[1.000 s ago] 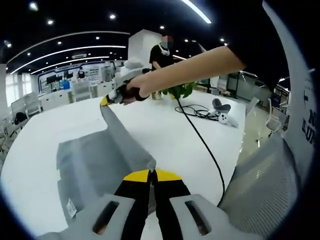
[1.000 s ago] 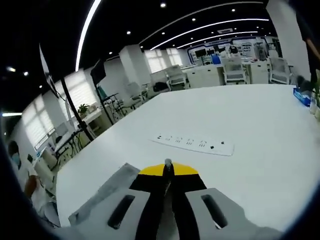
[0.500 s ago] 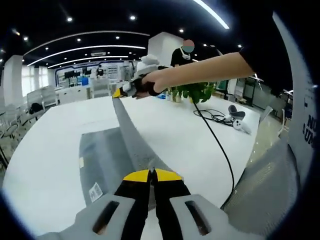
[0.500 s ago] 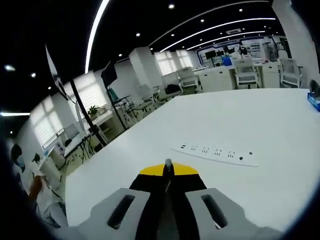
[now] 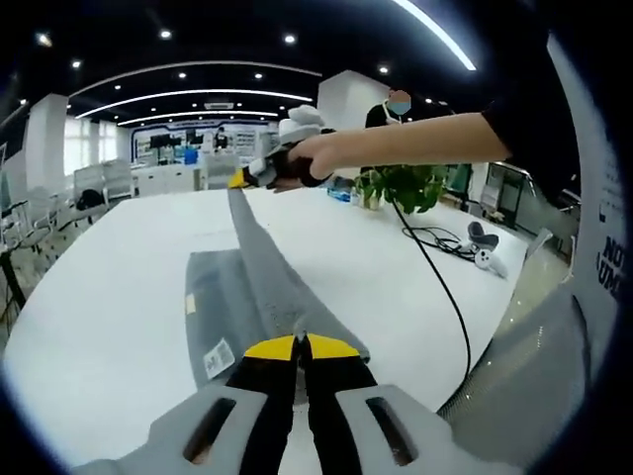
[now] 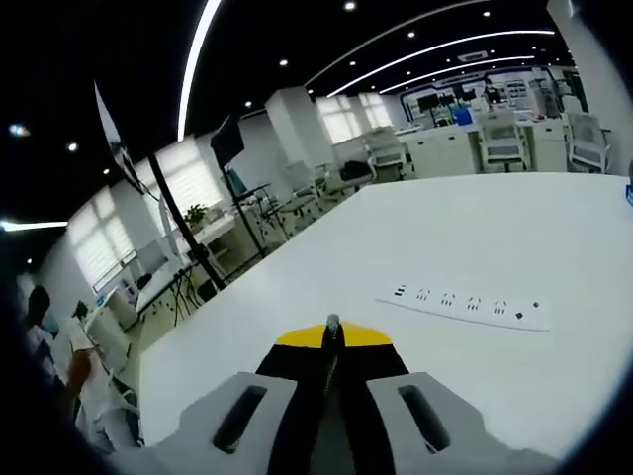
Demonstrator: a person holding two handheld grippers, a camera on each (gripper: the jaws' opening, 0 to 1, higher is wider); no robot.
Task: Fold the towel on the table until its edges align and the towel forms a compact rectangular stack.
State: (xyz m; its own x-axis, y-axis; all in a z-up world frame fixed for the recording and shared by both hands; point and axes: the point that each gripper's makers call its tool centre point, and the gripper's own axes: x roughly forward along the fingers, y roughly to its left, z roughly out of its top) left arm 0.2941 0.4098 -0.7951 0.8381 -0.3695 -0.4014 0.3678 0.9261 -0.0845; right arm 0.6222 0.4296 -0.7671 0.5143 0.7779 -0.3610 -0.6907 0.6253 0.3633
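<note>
The left gripper [image 5: 302,341] has its yellow-tipped jaws pressed together on a corner of the towel [image 5: 252,287]. From that pinch the grey cloth runs straight ahead toward 12 o'clock as a taut raised ridge, ending at the right gripper [image 5: 247,178], which the person's hand [image 5: 297,163] holds at about 11 o'clock, well away across the table [image 5: 99,297]. That far gripper appears to be pinching the other end of the same edge. In the right gripper view, the right gripper [image 6: 333,325] shows its jaws closed with a small bit of grey cloth at the tips.

So the towel's long axis lies along the line between the two grippers, and the lifted edge hangs between them. The rest of the towel lies flat on the table to the 9 o'clock side of the ridge. Judging from this, the coming move is to carry the held edge across to that side and lay it on the flat edge; both grippers need to travel together so that the ridge stays straight.

The towel is thin, soft, plain grey cloth with a small white label [image 5: 218,356] near the left gripper. The table is smooth, white and matte. A white power strip [image 6: 470,302] lies on it at 1 o'clock in the right gripper view. A black cable [image 5: 440,287] trails at 2 o'clock in the left gripper view, past a green plant [image 5: 401,183].
</note>
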